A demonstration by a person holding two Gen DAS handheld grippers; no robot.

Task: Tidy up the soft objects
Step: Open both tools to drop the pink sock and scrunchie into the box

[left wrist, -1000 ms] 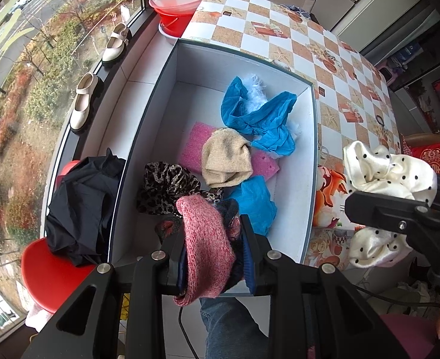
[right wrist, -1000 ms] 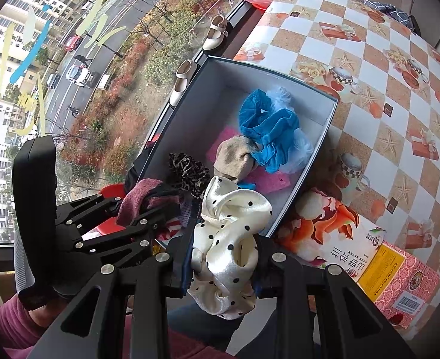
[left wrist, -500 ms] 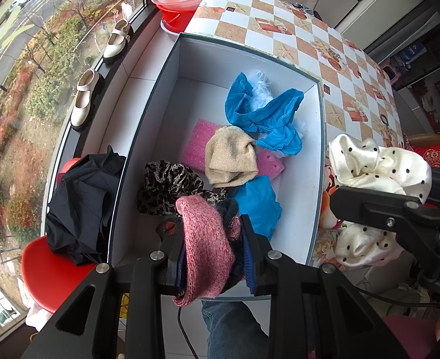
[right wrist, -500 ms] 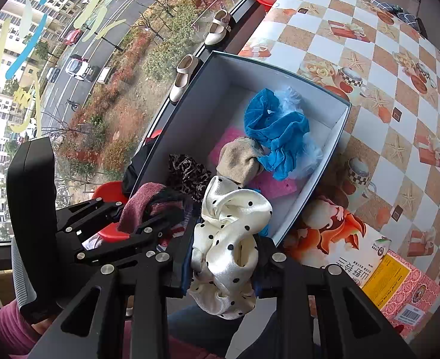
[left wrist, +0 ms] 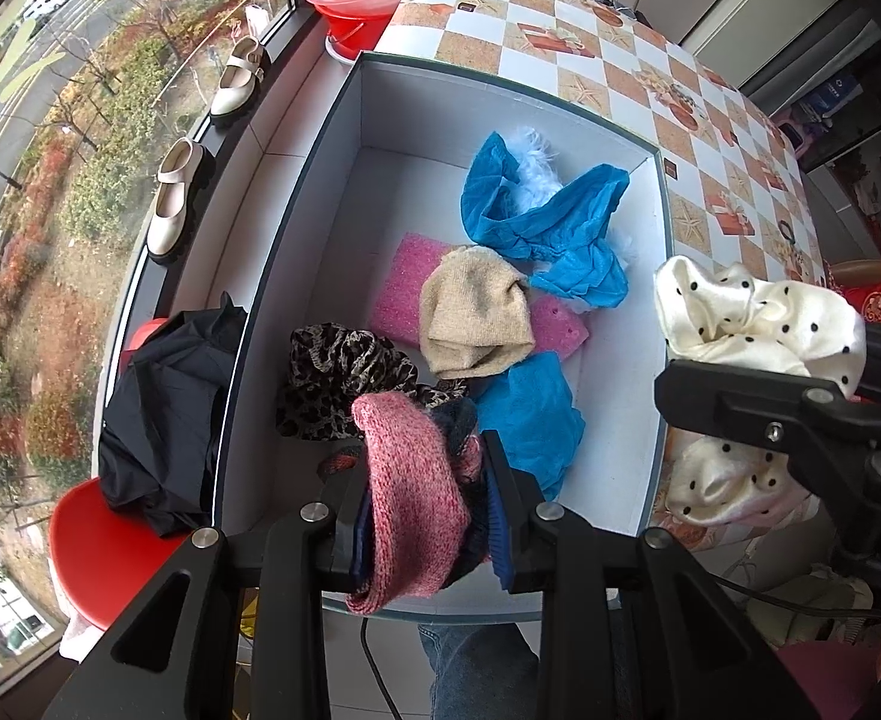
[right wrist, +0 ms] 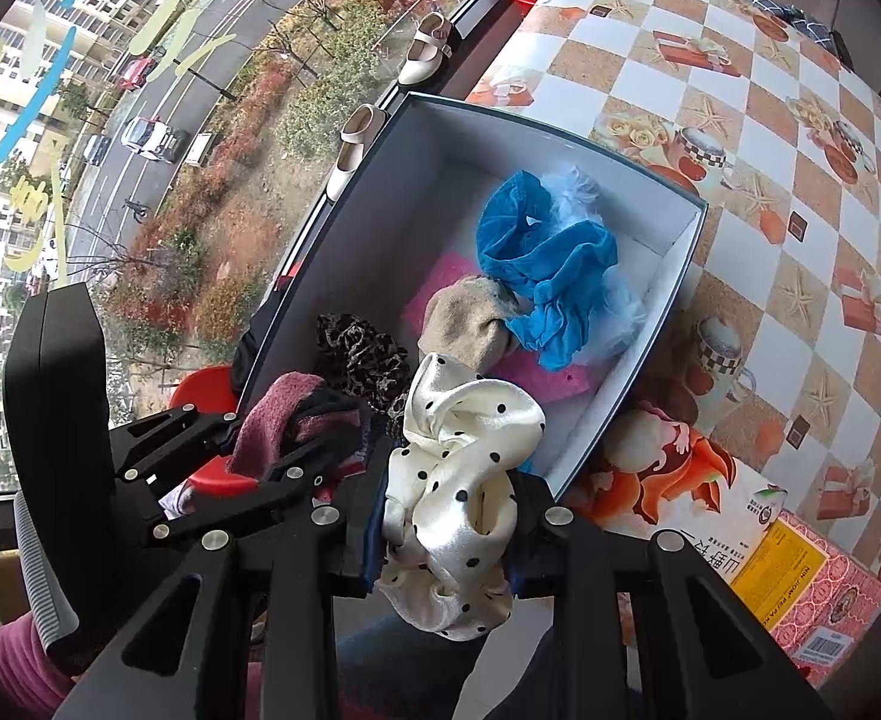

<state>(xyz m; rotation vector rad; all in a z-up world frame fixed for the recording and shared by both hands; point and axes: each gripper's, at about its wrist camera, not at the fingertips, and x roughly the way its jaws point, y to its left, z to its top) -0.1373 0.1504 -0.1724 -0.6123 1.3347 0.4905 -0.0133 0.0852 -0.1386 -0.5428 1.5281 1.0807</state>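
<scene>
**Both Grippers Loaded Over the Box**

While I hold both tools above the box point(left wrist: 332, 192), each carries one soft item. At far left, two shoes point(left wrist: 173, 204) stand on the sill, and a black garment point(left wrist: 164, 414) lies on a red chair point(left wrist: 104, 558) beside the box wall. My left gripper point(left wrist: 425, 516) is clamped on a pink knit point(left wrist: 410, 498), over the near end of the box. Inside lie a leopard cloth point(left wrist: 344, 378), a beige hat point(left wrist: 476, 318) on a pink sponge point(left wrist: 404, 282), and blue fabric point(left wrist: 548, 228). Further right, my right gripper point(right wrist: 446, 528) is clamped on a dotted scrunchie point(right wrist: 458, 462), near the box's right wall. A checkered table point(right wrist: 770, 138) lies beyond.
</scene>
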